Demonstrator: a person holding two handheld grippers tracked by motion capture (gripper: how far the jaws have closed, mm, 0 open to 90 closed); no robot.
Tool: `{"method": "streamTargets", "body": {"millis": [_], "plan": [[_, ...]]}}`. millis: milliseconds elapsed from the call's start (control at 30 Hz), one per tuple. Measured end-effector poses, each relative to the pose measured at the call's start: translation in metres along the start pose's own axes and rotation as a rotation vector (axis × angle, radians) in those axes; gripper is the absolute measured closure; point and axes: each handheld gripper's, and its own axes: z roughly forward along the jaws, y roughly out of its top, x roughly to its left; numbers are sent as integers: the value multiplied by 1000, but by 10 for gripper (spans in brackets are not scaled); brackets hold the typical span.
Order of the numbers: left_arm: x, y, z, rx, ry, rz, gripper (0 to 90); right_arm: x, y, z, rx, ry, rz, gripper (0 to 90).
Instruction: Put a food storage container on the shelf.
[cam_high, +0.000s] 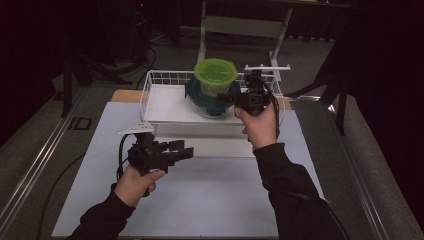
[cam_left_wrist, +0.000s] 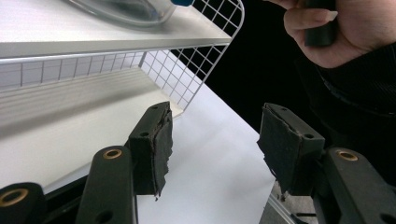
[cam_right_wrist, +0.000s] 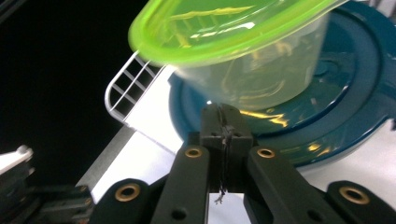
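High view: the right tongs (cam_high: 227, 98) reach into the white wire basket (cam_high: 150, 90) — jaws pressed flat together, nothing between them — right at the green-lidded container (cam_high: 215, 75), which is stacked on the blue-lidded bowl (cam_high: 210, 100). The left tongs (cam_high: 182, 152) hover spread wide over the tabletop (cam_high: 210, 200), empty.

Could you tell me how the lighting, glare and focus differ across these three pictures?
High view: dim, the surroundings nearly black, the white table lit, slightly soft overall. Left gripper view: sharp on the open left gripper, black void behind the wire basket. Right gripper view: glare streaks on the green-lidded container and the blue lid, both blurred; the shut right gripper is sharper.
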Motion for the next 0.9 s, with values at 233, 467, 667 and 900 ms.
{"method": "streamTargets", "body": {"millis": [233,467,667,900], "plan": [[-3,-8,-1,-3,-86,77,309,7,-24,-15,-5,41,-84,691],[-17,-16,1,-46,-91,212,109,10,-64,-21,-51,79,-184,288],[-18,-24,3,-38,-40,225,0,7,-95,-23,-87,127,-230,176],[-16,-35,0,-75,-8,277,0,-1,-126,-25,-131,105,-296,145]]}}
